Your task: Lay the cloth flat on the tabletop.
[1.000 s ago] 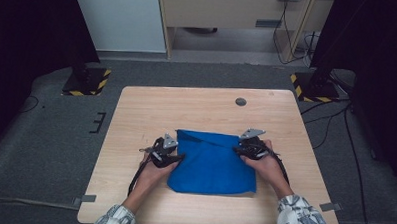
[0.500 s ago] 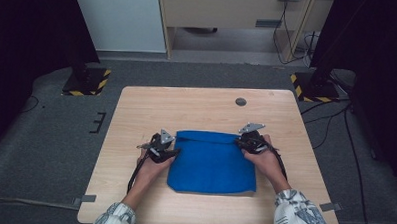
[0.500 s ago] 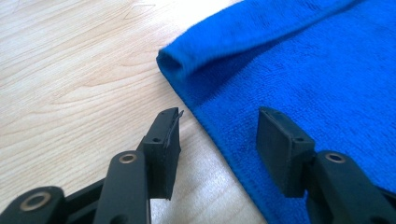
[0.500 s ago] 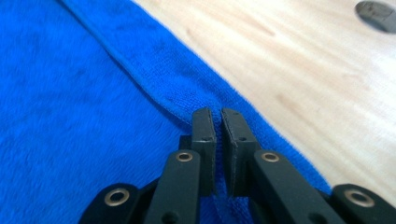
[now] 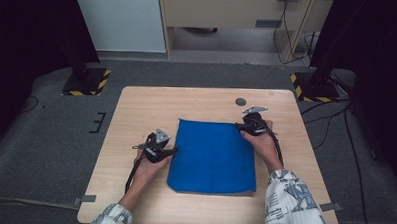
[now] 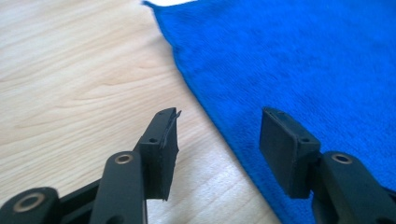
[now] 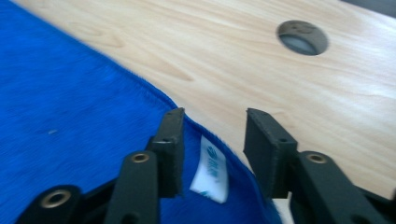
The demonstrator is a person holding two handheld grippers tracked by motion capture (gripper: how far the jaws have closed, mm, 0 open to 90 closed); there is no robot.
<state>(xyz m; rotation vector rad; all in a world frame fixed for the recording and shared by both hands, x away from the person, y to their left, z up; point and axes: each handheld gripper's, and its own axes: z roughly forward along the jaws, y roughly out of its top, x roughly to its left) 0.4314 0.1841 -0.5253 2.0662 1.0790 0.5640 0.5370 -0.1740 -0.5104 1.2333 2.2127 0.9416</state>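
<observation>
- Blue towel: spread flat near the middle of the light wood surface, roughly rectangular, one long edge toward the person; terry texture plain in both gripper views.
- White sewn label: at the towel's far right corner, printed in teal, lying between the right tool's jaws.
- Left tool: held low at the towel's left edge, about midway along it; jaws spread, one over bare wood, the other over the blue cloth, the hem running between them; nothing pinched.
- Right tool: at the towel's far right corner; jaws just opened and now spread, straddling the corner and its label; pads clear of the cloth, no grip.
- Round cable hole: dark disc in the wood beyond the right tool, apart from the towel.
- Forearms: entering from the near edge, patterned black-and-white sleeve on the right.
- Grey carpet floor around the surface; two stand bases with yellow-black hazard tape behind it.
</observation>
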